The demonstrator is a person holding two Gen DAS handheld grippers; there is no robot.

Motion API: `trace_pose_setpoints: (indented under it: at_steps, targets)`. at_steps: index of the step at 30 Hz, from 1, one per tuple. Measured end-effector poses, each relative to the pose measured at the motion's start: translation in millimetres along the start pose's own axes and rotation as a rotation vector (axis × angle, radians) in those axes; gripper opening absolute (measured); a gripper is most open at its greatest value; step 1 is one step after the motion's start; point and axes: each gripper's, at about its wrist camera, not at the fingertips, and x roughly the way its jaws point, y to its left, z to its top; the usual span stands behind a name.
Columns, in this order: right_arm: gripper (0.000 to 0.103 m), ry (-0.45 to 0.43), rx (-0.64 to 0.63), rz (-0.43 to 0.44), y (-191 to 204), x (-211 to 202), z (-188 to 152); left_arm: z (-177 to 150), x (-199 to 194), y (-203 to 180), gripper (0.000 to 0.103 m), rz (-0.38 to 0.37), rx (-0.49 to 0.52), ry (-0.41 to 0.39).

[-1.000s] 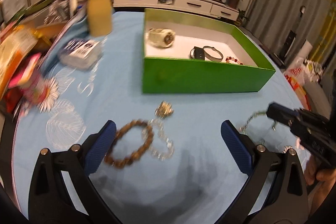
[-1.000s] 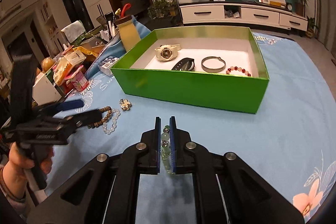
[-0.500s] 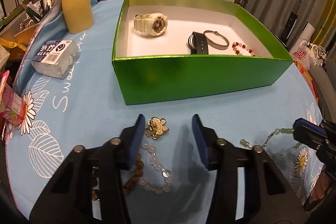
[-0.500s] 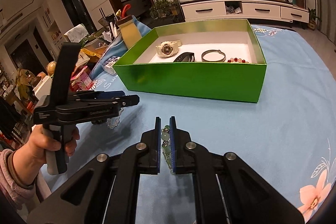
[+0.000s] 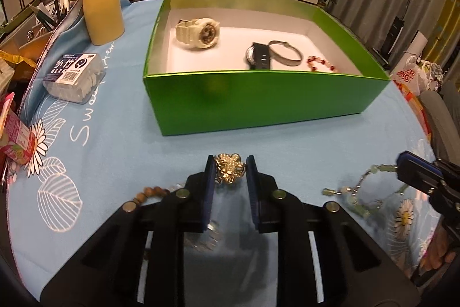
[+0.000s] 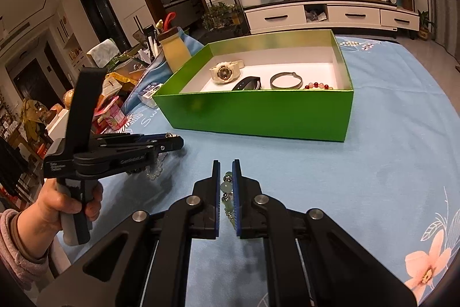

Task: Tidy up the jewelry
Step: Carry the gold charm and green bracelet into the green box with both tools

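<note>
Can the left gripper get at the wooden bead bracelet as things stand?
Probably not right now: the left gripper has just been closing on the gold flower brooch, and the wooden bead bracelet lies outside its left finger, partly hidden beneath it.

Green box (image 5: 258, 99) with white floor, light-blue floral tablecloth (image 5: 120, 151), gold brooch (image 5: 230, 169), cream watch (image 5: 198, 33)

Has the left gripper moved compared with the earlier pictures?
Yes. The left gripper came forward toward the green box, jaws closing around the gold brooch.

Right hand-held gripper (image 6: 226, 171) apparently pinches green bead bracelet (image 6: 225, 187).
</note>
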Motion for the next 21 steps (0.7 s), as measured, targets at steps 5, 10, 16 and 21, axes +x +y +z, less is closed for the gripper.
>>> trace_pose_setpoints:
  at_steps: [5,10,16,21]
  targets:
    - [0.007,-0.018,0.002,-0.006,-2,-11,1,-5,-20,-18,0.021,-0.035,0.004,-0.007]
    - [0.008,-0.041,0.008,-0.013,-3,-23,5,-9,-36,-32,0.021,-0.067,0.0,-0.008]
    - [0.008,-0.076,0.012,-0.024,-4,-41,7,-16,-58,-49,0.021,-0.103,0.018,-0.019]
    - [0.008,-0.098,0.012,-0.029,-3,-54,9,-19,-72,-59,0.021,-0.123,0.026,-0.031]
